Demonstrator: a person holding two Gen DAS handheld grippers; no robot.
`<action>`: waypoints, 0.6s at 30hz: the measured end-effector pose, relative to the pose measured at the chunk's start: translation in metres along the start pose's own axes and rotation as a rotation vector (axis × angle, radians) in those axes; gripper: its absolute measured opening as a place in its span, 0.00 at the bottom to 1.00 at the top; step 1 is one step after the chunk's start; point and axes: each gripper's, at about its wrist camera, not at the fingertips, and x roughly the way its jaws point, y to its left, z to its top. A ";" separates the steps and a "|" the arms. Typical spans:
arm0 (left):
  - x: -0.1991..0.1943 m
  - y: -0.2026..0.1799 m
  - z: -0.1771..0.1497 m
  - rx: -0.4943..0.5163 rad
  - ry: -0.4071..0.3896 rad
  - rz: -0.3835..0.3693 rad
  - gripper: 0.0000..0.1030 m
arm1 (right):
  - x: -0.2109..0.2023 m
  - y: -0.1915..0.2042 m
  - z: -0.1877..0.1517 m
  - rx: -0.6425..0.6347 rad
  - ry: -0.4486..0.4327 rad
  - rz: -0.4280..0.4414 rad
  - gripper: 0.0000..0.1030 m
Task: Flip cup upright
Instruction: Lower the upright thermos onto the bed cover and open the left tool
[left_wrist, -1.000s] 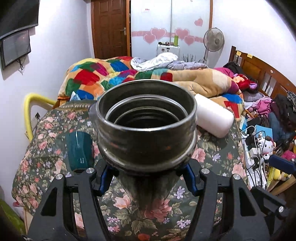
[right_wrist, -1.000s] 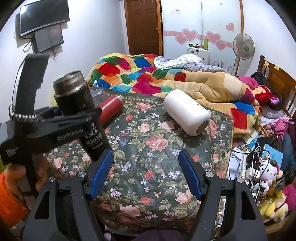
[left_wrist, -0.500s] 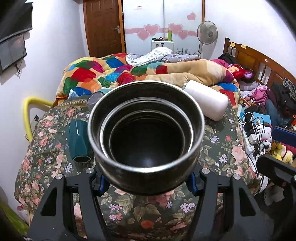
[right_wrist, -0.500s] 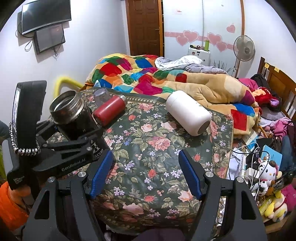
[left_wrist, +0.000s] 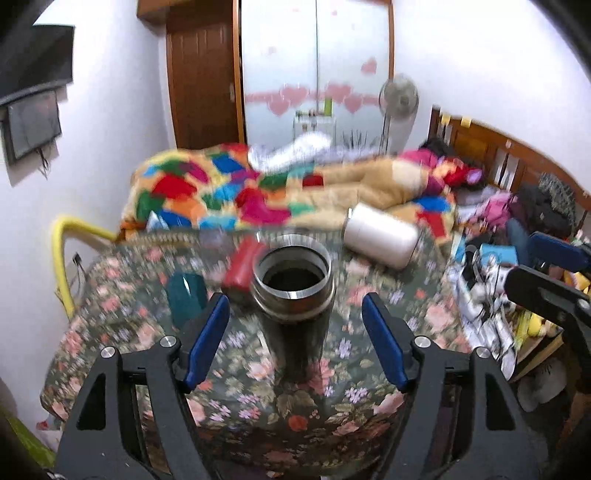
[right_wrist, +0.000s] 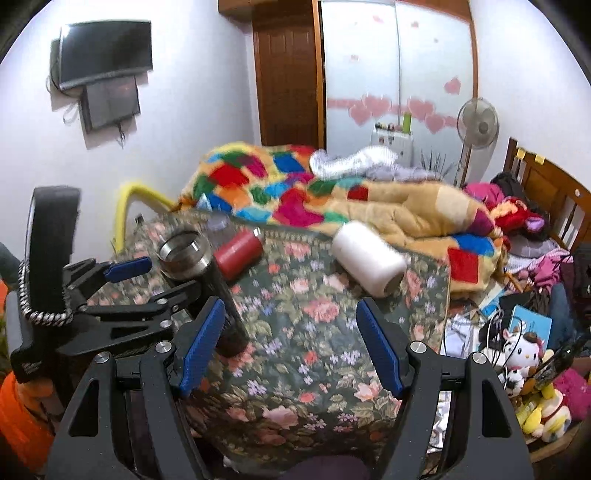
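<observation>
A dark steel cup (left_wrist: 293, 295) with a silver rim stands upright, mouth up, on the floral-cloth table (left_wrist: 258, 398). It also shows in the right wrist view (right_wrist: 199, 273). My left gripper (left_wrist: 295, 339) is open, its blue pads (left_wrist: 207, 339) apart on either side of the cup and clear of it. In the right wrist view the left gripper (right_wrist: 147, 280) sits beside the cup. My right gripper (right_wrist: 290, 347) is open and empty, above the table's front middle.
A red cup (left_wrist: 242, 269), a white cup (left_wrist: 380, 240) and a teal cup (left_wrist: 184, 299) lie on the table behind and beside the steel cup. A bed with a patchwork quilt (left_wrist: 236, 188) lies beyond. Toys and cables (right_wrist: 517, 354) crowd the right side.
The left gripper lowered the steel cup onto the table, opened and drew back from it. The right gripper stayed open and shifted little.
</observation>
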 end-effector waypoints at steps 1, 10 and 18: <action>-0.014 0.001 0.005 -0.003 -0.033 0.001 0.72 | -0.010 0.002 0.003 0.005 -0.030 0.002 0.68; -0.153 0.018 0.022 -0.031 -0.378 0.024 0.88 | -0.106 0.026 0.022 0.038 -0.325 0.034 0.68; -0.210 0.024 0.006 -0.061 -0.494 0.024 1.00 | -0.148 0.060 0.016 0.011 -0.500 -0.006 0.80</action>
